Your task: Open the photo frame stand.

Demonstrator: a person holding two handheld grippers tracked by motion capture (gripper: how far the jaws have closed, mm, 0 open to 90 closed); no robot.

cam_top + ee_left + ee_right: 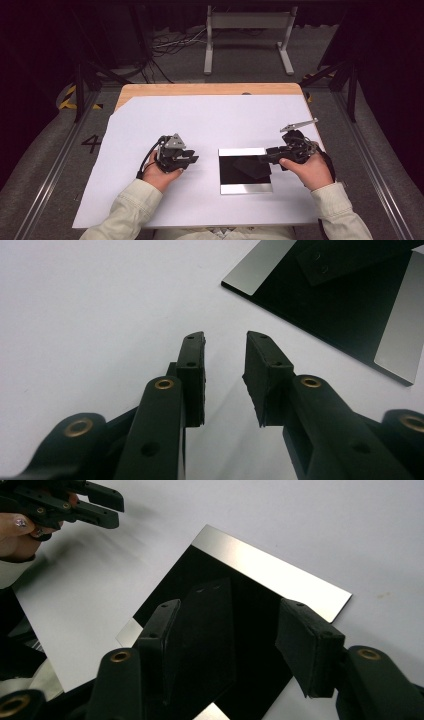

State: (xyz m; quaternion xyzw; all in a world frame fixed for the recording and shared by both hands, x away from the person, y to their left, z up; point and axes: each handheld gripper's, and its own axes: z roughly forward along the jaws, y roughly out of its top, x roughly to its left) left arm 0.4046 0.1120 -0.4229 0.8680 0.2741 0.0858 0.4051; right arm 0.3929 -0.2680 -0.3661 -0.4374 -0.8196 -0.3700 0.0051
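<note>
A square mirror-like plate [245,188] lies flat on the white sheet, dark in the middle with bright silver bands at its near and far edges. My right gripper [265,154] hovers over its right side with its jaws open and nothing between them. In the right gripper view the plate [270,570] lies below my right gripper [229,607], and one jaw is mirrored in the dark surface. My left gripper [192,159] stands open on the sheet to the left of the plate, apart from it. The left gripper view has my left gripper [225,340] pointing toward the plate [345,305].
The white sheet [200,120] covers most of a wooden table [210,89]. A white metal stand [247,35] and cables [170,45] are on the floor beyond the table. Dark rails [370,150] run along both sides.
</note>
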